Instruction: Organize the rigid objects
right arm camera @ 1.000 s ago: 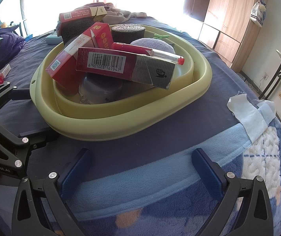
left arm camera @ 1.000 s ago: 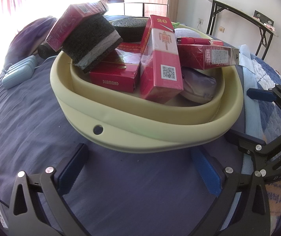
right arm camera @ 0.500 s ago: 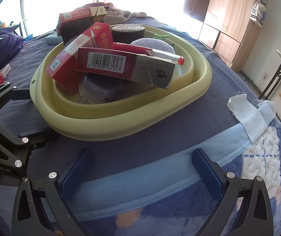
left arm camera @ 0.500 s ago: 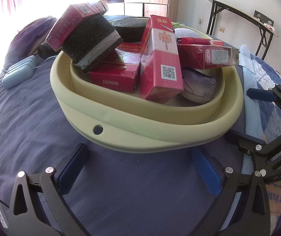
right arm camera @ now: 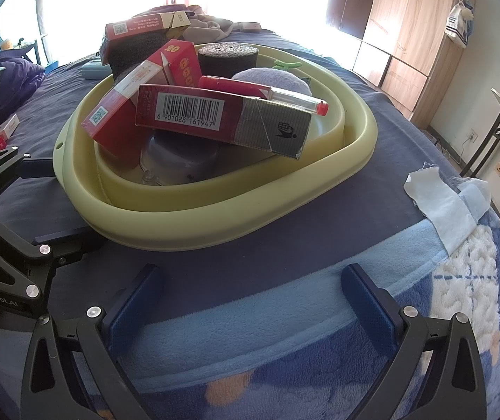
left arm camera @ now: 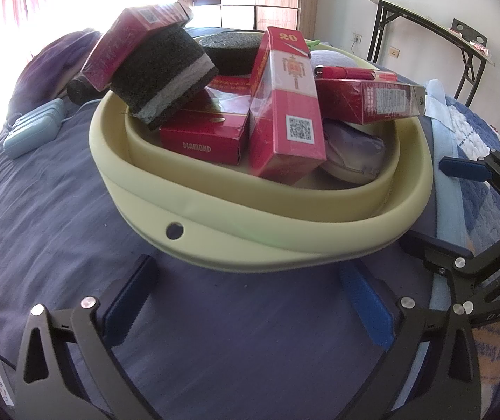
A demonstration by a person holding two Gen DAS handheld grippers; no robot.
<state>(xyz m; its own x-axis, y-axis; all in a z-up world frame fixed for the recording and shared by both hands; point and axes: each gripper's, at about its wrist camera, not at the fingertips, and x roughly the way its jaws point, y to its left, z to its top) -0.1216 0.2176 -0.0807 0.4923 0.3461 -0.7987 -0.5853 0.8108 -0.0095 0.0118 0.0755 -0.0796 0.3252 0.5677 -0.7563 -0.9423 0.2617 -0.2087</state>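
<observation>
A pale yellow basin (left arm camera: 250, 241) (right arm camera: 215, 224) sits on a blue bedspread. It holds several red boxes, such as an upright one (left arm camera: 286, 112) and a barcode one (right arm camera: 215, 119), a dark sponge (left arm camera: 162, 73), a black foam disc (right arm camera: 227, 59), a red pen (right arm camera: 263, 92) and a purple soft item (right arm camera: 270, 80). My left gripper (left arm camera: 250, 301) is open and empty just in front of the basin's near rim. My right gripper (right arm camera: 250, 301) is open and empty, low on the bed before the basin.
A light blue case (left arm camera: 33, 129) lies left of the basin. A white cloth scrap (right arm camera: 442, 196) lies on the bed at the right. A wooden wardrobe (right arm camera: 407, 35) and a folding table (left arm camera: 431, 24) stand behind. A small red box (right arm camera: 3, 133) lies far left.
</observation>
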